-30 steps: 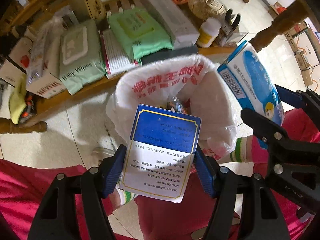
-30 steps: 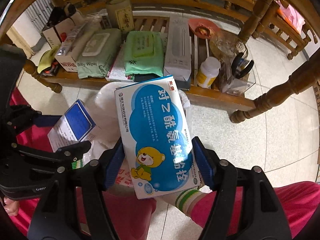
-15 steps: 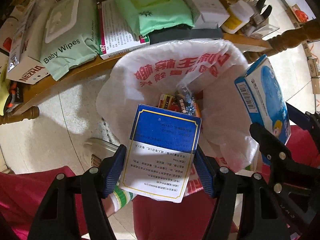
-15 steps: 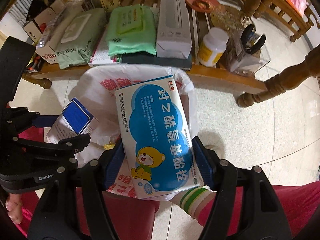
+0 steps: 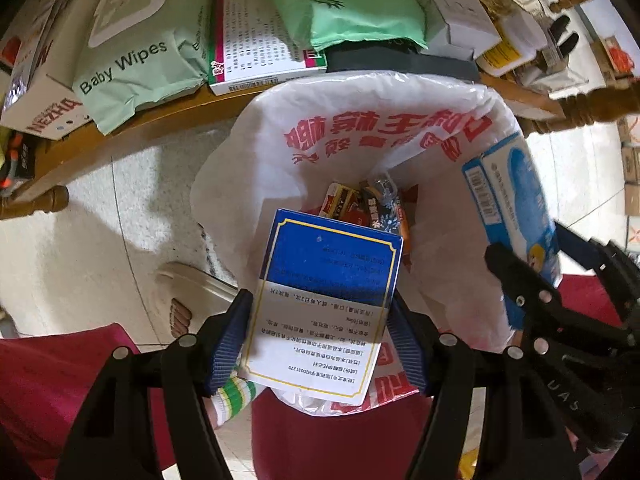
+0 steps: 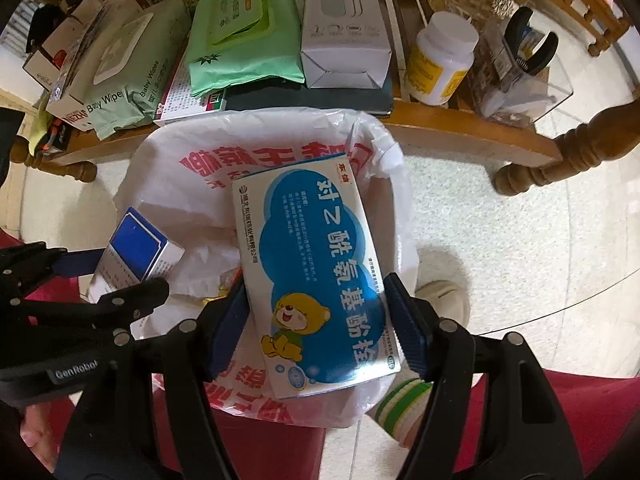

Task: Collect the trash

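Observation:
My left gripper (image 5: 318,344) is shut on a dark blue and white medicine box (image 5: 326,292) and holds it over the mouth of a white plastic trash bag (image 5: 360,136) with red print. My right gripper (image 6: 316,324) is shut on a light blue box with a cartoon bear (image 6: 316,272), also over the bag (image 6: 192,160). Each box shows in the other view: the bear box (image 5: 512,216) at right, the dark blue box (image 6: 136,256) at left. Several wrappers (image 5: 368,204) lie inside the bag.
A low wooden shelf (image 6: 460,128) behind the bag carries baby wipes (image 5: 132,60), a green wipes pack (image 6: 244,40), a white carton (image 6: 344,28), a pill bottle (image 6: 440,64) and scissors (image 6: 532,44). A turned wooden leg (image 6: 568,152) stands right. Red-clad legs and shoes flank the bag.
Both grippers have moved forward and down with their boxes, from beside the bag to over its open mouth. The bag's contents have come into view.

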Demonstrator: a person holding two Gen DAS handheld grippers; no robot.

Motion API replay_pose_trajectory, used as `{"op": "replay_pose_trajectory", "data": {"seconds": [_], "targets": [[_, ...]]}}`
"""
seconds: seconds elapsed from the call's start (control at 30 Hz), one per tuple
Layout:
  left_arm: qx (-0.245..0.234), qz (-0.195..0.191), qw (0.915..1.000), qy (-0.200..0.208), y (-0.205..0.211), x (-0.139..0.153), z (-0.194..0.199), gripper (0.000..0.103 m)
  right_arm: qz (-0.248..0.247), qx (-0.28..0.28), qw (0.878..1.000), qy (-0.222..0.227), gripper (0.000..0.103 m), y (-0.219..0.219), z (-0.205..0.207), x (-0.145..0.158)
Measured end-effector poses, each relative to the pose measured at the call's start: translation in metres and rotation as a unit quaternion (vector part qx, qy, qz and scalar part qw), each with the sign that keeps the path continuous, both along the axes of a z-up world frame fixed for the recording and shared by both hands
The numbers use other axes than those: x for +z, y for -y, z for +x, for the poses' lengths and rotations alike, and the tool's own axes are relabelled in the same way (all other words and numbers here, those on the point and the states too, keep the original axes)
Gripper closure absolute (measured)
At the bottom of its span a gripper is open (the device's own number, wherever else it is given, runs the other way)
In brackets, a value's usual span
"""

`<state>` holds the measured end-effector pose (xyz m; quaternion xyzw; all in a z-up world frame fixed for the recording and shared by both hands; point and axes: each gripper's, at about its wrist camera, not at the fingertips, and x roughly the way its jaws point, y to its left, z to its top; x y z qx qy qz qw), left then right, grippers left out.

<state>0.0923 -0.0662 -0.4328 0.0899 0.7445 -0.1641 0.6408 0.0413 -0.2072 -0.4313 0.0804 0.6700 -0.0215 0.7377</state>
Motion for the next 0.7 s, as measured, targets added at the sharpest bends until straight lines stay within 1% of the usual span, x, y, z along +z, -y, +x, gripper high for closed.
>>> {"op": "replay_pose_trajectory", "data": {"seconds": [0.07, 0.13, 0.2, 0.23, 0.3, 0.37, 0.47, 0.53, 0.6, 0.63, 0.7], "targets": [[0.01, -0.014, 0.9998, -0.004, -0.001, 0.0, 0.003, 0.038, 0.008, -0.007, 1.0, -0.002, 0.039, 0.003, 0.001, -0.002], [0.019, -0.03, 0.9993, -0.009, -0.001, 0.002, 0.006, 0.038, 0.004, -0.004, 1.0, -0.006, 0.041, 0.001, 0.002, -0.005], [0.017, -0.028, 0.9994, -0.002, 0.002, 0.002, 0.007, 0.038, 0.002, 0.003, 1.0, -0.01, 0.046, -0.003, 0.001, -0.007], [0.015, -0.025, 0.9996, -0.002, 0.004, -0.001, 0.007, 0.038, -0.007, 0.009, 1.0, -0.013, 0.047, -0.005, 0.001, -0.009], [0.017, -0.026, 0.9994, -0.016, 0.007, -0.006, 0.007, 0.038, -0.015, 0.011, 1.0, -0.019, 0.047, -0.005, 0.001, -0.013], [0.023, -0.032, 0.9988, -0.029, 0.008, -0.01, 0.008, 0.038, -0.009, 0.003, 1.0, -0.023, 0.047, -0.002, 0.001, -0.014], [0.028, -0.036, 0.9982, -0.038, 0.007, -0.012, 0.01, 0.034, -0.003, -0.007, 1.0, -0.023, 0.047, 0.003, 0.001, -0.013], [0.033, -0.033, 0.9981, -0.041, 0.007, -0.013, 0.01, 0.024, -0.006, -0.007, 1.0, -0.023, 0.046, 0.003, -0.001, -0.014], [0.037, -0.041, 0.9973, -0.049, 0.005, -0.013, 0.011, 0.02, -0.006, -0.005, 1.0, -0.027, 0.042, 0.004, -0.002, -0.017], [0.037, -0.04, 0.9973, -0.05, 0.005, -0.014, 0.011, 0.018, -0.008, -0.004, 1.0, -0.029, 0.042, 0.003, -0.002, -0.018], [0.029, -0.032, 0.998, -0.045, 0.008, -0.013, 0.008, 0.018, -0.014, 0.001, 0.999, -0.029, 0.042, 0.001, -0.003, -0.018]]}}
